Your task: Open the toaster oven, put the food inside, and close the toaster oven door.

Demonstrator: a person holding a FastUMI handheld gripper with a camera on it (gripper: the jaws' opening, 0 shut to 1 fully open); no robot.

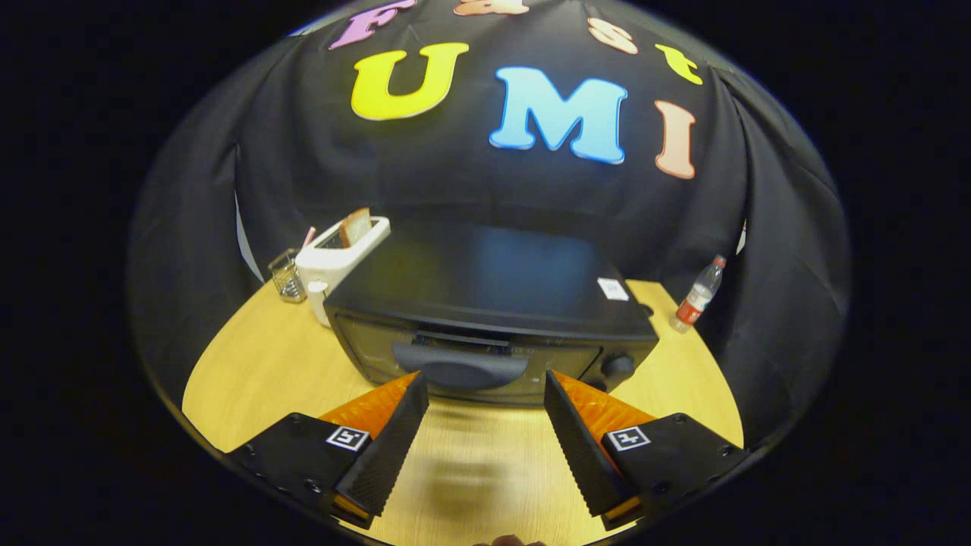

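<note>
Gripper view. We list: toaster oven [485, 318], boxy, dark, glossy-topped, on the pale wood table [250, 379], door shut. Its rounded door handle [460, 368] sits just ahead of the tongs [485, 390], which gape wide, holding nothing. We judge this fits either opening ahead or closing done. Behind: white toaster [334, 258], plastic bottle [698, 296].

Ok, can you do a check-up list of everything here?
Surface: wooden table, round-edged.
Job's things: black toaster oven, door shut, handle just ahead of the fingers; food for the oven nothing seen.
Clutter: white toaster holding bread, wire basket, plastic bottle.
Grippers: gripper open, holding nothing.
Cables: nothing seen.
Surroundings: black cloth wall.
</note>
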